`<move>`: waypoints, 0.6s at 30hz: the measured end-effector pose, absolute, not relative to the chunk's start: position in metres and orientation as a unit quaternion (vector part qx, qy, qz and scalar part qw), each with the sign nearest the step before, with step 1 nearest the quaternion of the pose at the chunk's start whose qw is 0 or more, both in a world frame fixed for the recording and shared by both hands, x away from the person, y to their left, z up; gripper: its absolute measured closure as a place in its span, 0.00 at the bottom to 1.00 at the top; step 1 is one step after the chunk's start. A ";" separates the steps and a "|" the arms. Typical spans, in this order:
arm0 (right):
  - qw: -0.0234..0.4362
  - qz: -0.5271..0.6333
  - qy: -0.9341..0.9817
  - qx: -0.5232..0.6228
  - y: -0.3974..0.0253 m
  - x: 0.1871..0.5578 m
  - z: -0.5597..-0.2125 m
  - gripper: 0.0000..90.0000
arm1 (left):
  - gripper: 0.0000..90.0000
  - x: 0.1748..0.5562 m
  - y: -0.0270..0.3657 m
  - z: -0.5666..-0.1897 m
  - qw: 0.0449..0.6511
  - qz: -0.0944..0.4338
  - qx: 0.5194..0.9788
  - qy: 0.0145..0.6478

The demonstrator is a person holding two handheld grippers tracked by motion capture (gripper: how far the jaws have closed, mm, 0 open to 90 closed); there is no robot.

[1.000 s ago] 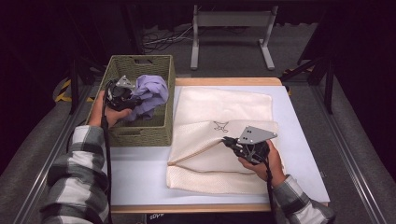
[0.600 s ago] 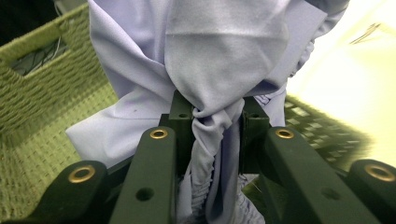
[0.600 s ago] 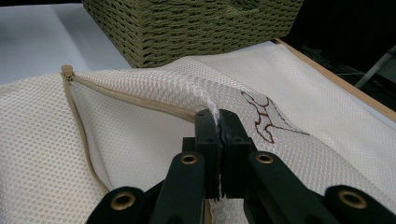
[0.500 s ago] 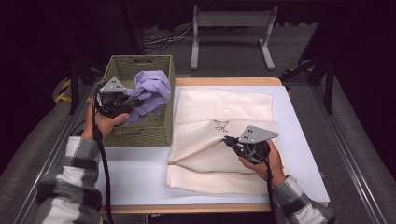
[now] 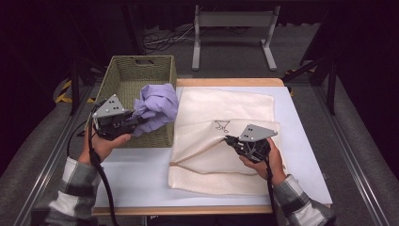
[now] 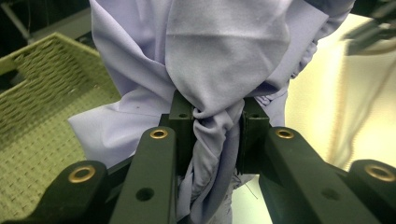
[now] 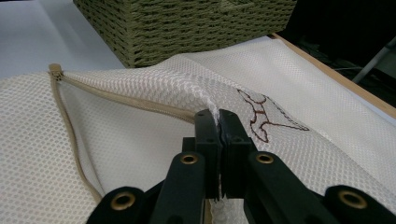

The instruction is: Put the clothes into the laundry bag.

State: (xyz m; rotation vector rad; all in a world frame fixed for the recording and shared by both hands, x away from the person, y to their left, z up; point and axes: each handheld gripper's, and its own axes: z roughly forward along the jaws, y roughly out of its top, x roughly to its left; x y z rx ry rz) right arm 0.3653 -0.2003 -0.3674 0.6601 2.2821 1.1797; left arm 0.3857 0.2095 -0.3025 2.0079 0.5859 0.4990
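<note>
A lilac cloth hangs bunched over the right rim of the green woven basket. My left gripper is shut on a twisted fold of this lilac cloth, which fills the space between its pads. A cream mesh laundry bag lies flat on the white table, its zipper open along one edge. My right gripper is shut on the bag's upper layer and lifts it slightly near a small embroidered mark.
The basket stands at the table's left, right beside the bag. White tabletop lies bare in front of the basket. A metal stand sits on the floor beyond the table's far wooden edge.
My left gripper has lifted the lilac cloth out of the basket and carried it right, over the basket's rim. My right gripper has kept its hold on the bag.
</note>
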 end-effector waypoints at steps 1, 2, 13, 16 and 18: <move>0.243 0.431 0.834 0.242 -0.201 0.366 -0.367 0.98 | 0.82 0.381 0.208 -0.302 0.479 0.201 0.822 0.233; 0.243 0.432 0.834 0.243 -0.201 0.366 -0.367 0.98 | 0.82 0.376 0.206 -0.301 0.481 0.198 0.823 0.228; 0.245 0.427 0.836 0.241 -0.199 0.373 -0.368 0.98 | 0.82 0.326 0.173 -0.302 0.501 0.148 0.837 0.163; 0.246 0.425 0.837 0.241 -0.198 0.373 -0.368 0.98 | 0.82 0.317 0.158 -0.309 0.499 0.125 0.846 0.139; 0.247 0.425 0.837 0.240 -0.198 0.373 -0.368 0.98 | 0.82 0.313 0.149 -0.313 0.497 0.110 0.851 0.128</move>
